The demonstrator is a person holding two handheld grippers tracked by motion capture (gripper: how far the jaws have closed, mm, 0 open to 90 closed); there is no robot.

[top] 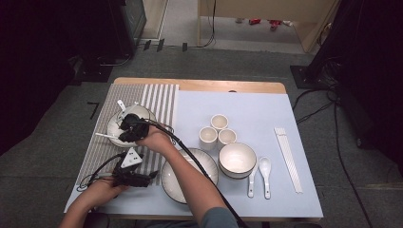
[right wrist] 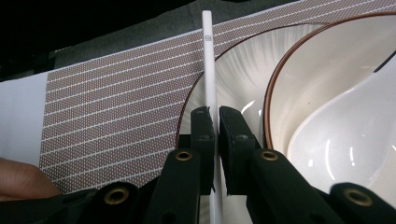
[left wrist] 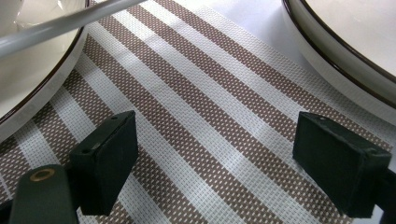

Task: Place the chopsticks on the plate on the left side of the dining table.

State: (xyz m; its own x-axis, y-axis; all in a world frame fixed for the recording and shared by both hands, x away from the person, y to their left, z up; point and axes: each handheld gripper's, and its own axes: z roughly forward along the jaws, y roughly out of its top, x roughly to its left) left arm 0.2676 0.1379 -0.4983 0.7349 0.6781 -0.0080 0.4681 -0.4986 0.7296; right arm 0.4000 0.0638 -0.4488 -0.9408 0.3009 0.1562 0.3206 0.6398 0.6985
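Low in the frame, the left gripper (top: 127, 175) rests idle on the striped mat (left wrist: 205, 135), fingers (left wrist: 105, 158) wide and empty. Farther up, the right gripper (right wrist: 213, 122) pinches a white chopstick (right wrist: 208, 60) across the bowl (top: 115, 124) at left, probably to lay it on the rim.

On the tabletop (top: 199, 85), the right gripper (top: 129, 127) hovered over the bowl (top: 114, 124) on the striped mat (top: 161, 102). Nearer the person than that bowl lay the left gripper (top: 130, 178), just left of a large plate (top: 173, 183).
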